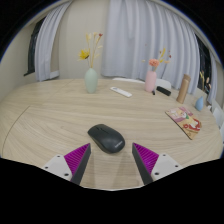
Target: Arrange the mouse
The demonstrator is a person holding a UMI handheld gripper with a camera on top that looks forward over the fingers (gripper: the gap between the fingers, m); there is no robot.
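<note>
A black computer mouse (106,137) lies on the light wooden table (60,115), just ahead of the fingers and about midway between their lines. My gripper (112,160) is open, with its two magenta pads (76,157) spread wide and bare table between them. The mouse is not touched by either finger.
At the far side of the table stand a pale green vase with flowers (91,78), a white flat object (121,92), a pink vase (152,80), a brown bottle (184,88) and a small blue cup (200,102). A colourful packet (184,121) lies to the right. Curtains hang behind.
</note>
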